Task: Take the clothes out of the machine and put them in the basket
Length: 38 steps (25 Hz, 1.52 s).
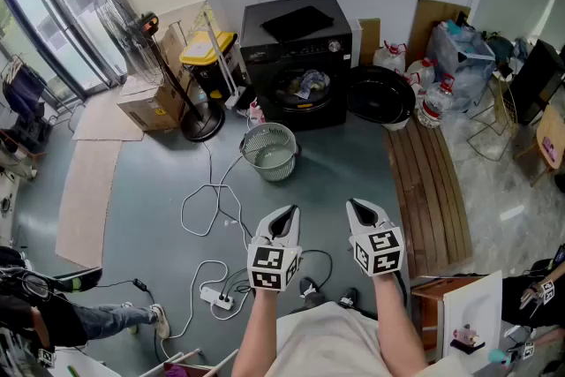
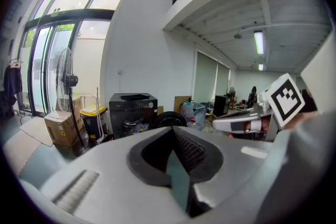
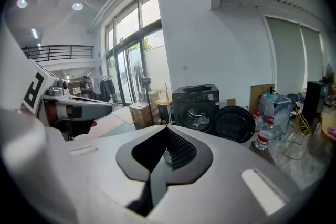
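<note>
My grippers are smooth grey plastic wedges. The left gripper and the right gripper both have their jaws closed tip to tip. Well ahead stands the boxy black washing machine, with its round glossy door swung open and crumpled pale clothes in the drum. The round, slotted pale-green plastic basket sits on the grey floor just before it.
</note>
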Motion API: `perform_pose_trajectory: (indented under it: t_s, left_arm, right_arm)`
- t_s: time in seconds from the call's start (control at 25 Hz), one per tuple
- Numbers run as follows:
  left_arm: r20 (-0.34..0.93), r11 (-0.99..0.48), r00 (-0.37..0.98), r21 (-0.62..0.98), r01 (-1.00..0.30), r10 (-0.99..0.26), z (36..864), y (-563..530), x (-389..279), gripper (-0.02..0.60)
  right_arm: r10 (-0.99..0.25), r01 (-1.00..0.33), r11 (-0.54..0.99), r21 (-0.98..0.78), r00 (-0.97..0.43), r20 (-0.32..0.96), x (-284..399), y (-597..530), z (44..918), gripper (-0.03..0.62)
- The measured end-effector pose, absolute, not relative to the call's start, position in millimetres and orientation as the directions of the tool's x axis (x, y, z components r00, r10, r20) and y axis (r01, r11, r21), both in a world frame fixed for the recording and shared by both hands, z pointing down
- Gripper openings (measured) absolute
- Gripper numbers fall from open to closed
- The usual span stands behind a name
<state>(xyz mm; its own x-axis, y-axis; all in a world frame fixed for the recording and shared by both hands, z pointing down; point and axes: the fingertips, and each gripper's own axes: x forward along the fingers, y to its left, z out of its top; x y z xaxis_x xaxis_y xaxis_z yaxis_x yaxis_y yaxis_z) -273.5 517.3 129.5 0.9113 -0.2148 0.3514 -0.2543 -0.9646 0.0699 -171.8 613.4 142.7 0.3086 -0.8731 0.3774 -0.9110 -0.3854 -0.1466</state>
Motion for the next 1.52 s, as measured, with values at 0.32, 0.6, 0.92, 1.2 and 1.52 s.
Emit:
perform_pose_trajectory:
  t_s: [0.32, 0.6, 0.92, 1.2, 1.52]
  left_arm:
    - [0.327, -0.957, 0.934, 0.194, -0.217, -0.146, 132, 478, -292, 0.055]
    - [0.313, -0.931, 0.925, 0.218, -0.292, -0.217, 141, 439, -315, 0.055]
    - [0.348, -0.917, 0.892, 0.165, -0.363, -0.290, 159, 395, -316, 0.057]
    - [0.393, -0.896, 0.860, 0.163, -0.412, -0.324, 179, 349, -287, 0.057]
    - [0.448, -0.858, 0.816, 0.179, -0.481, -0.364, 202, 288, -205, 0.056]
  right_arm:
    - [-0.866, -0.900, -0.412, -0.139, 0.340, 0.366, -175, 585, 146, 0.000]
    - [-0.868, -0.874, -0.435, -0.215, 0.344, 0.357, -166, 583, 152, 0.000]
    - [-0.842, -0.860, -0.467, -0.206, 0.362, 0.399, -131, 563, 176, 0.002]
    - [-0.848, -0.843, -0.473, -0.256, 0.355, 0.394, -75, 526, 198, 0.002]
    - [-0.852, -0.845, -0.454, -0.284, 0.318, 0.416, 21, 475, 223, 0.002]
